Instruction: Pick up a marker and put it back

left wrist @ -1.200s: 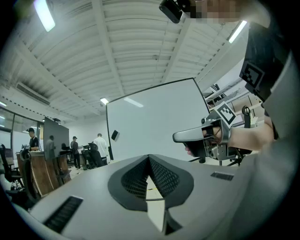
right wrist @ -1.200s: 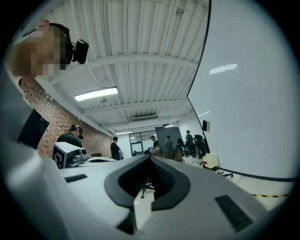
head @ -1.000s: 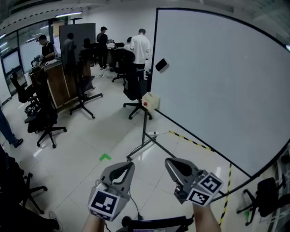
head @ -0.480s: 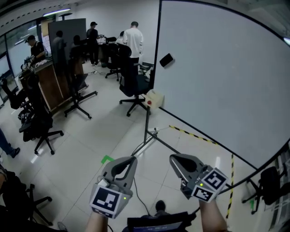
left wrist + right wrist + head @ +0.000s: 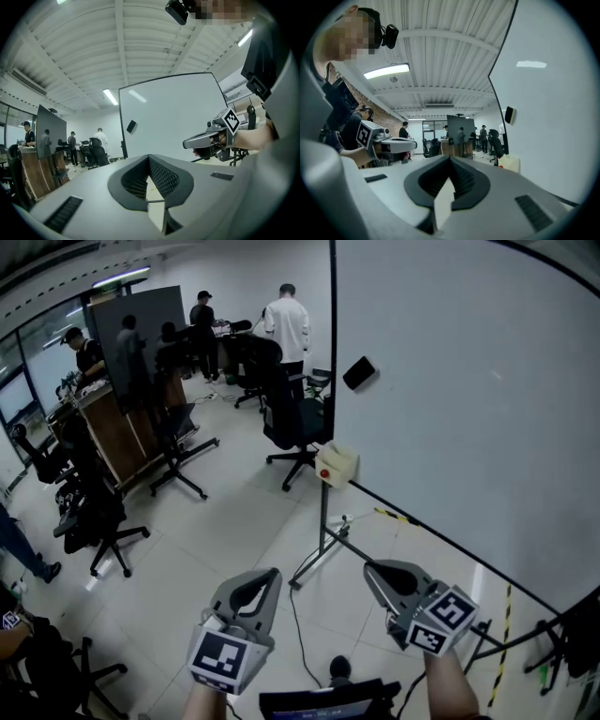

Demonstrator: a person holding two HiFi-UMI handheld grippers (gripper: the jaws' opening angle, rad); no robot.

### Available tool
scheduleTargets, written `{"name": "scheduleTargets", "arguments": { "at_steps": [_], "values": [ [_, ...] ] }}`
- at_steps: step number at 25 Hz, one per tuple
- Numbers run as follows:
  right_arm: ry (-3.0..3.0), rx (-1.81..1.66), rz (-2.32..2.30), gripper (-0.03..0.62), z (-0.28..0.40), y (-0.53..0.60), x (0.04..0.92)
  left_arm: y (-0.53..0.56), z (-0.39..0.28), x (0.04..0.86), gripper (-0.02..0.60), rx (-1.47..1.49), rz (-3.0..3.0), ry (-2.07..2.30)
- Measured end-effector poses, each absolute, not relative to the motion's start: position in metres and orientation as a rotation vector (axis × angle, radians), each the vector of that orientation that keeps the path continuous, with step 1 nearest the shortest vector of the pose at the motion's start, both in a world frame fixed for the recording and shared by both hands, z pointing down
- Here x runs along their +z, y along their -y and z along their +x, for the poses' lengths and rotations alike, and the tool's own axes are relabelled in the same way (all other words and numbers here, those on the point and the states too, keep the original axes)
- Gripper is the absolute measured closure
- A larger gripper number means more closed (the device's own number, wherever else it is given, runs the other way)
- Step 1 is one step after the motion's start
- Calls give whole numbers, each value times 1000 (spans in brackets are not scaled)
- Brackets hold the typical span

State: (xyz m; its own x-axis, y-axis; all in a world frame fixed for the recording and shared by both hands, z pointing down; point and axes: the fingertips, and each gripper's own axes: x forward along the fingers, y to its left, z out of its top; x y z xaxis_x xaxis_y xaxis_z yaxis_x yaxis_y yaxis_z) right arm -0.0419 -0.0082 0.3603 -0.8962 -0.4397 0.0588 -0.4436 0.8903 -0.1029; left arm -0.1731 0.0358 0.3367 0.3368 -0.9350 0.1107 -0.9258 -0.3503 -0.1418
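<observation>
No marker shows in any view. Low in the head view I hold both grippers side by side over the floor, pointing toward the whiteboard (image 5: 469, 409). My left gripper (image 5: 272, 574) has its jaws together with nothing between them. My right gripper (image 5: 372, 570) is likewise shut and empty. In the left gripper view my own jaws (image 5: 149, 157) meet at the tip, with the right gripper (image 5: 187, 142) off to the right. In the right gripper view the jaws (image 5: 450, 158) are closed, and the left gripper (image 5: 412, 145) shows at the left.
A black eraser (image 5: 359, 372) sticks to the whiteboard. A cream box (image 5: 337, 465) sits at its lower left corner above the stand's legs (image 5: 323, 540). Office chairs (image 5: 291, 423) and people (image 5: 286, 324) fill the back. A cable (image 5: 298, 615) and striped tape (image 5: 506, 615) lie on the floor.
The whiteboard, box and eraser have slid right and grown larger in the head view. Both grippers keep the same pose, still shut and empty.
</observation>
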Motion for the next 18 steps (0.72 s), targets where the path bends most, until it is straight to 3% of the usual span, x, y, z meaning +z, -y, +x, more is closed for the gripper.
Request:
{"name": "scheduleTargets", "arguments": {
  "at_steps": [10, 14, 18],
  "values": [
    [2998, 135, 566, 580, -41, 141, 368, 86, -162, 334, 581, -297, -2460, -1839],
    [3017, 250, 487, 580, -56, 183, 375, 114, -188, 337, 581, -328, -2400, -1920],
    [2951, 126, 496, 580, -79, 218, 384, 143, -217, 345, 581, -323, -2377, -1957]
  ]
}}
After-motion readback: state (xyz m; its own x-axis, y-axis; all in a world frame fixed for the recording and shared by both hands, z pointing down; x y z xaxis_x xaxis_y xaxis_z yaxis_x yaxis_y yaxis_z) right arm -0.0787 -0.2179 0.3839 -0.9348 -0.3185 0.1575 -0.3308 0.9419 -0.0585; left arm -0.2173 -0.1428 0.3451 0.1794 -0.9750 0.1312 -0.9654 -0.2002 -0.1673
